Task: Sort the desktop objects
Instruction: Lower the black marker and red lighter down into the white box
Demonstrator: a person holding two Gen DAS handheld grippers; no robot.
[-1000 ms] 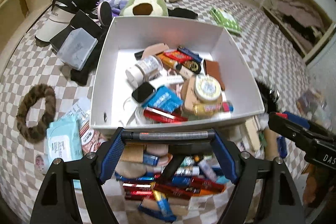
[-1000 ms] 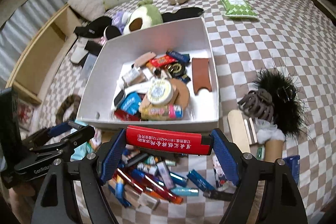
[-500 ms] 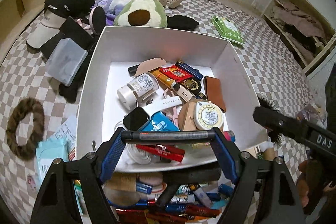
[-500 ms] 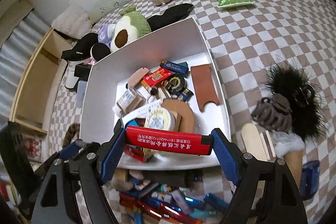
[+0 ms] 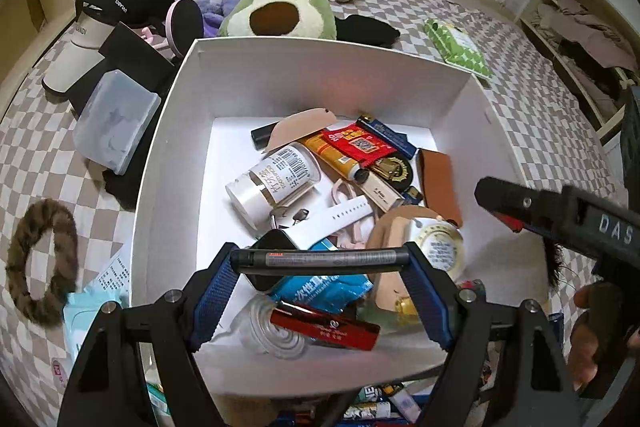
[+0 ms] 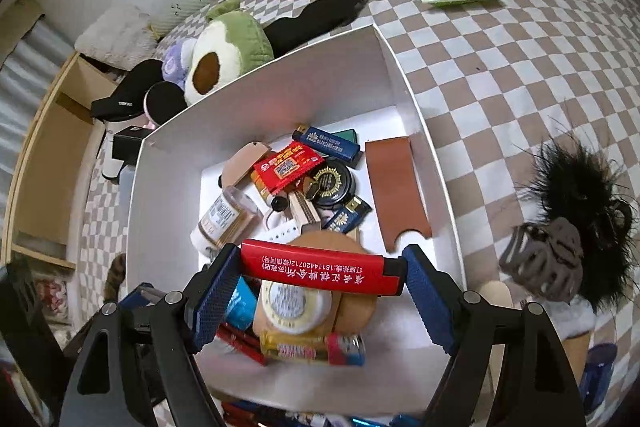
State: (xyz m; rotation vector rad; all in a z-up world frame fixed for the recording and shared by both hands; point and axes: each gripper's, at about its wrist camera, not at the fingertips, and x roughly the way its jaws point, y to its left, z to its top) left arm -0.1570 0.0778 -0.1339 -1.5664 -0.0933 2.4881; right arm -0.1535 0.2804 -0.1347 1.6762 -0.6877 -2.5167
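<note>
- Pen (image 5: 320, 259), dark and slim, is pinched crosswise in the left tongs (image 5: 320, 261), above the white box (image 5: 320, 75) on the checkered bed (image 6: 500, 39).
- Red lighter (image 6: 320, 273) is pinched end to end in the right tongs (image 6: 322, 275), also over the box.
- Inside lie a white jar (image 5: 276, 179), a brown leather piece (image 6: 394, 187) and a round tin (image 6: 294, 301).
</note>
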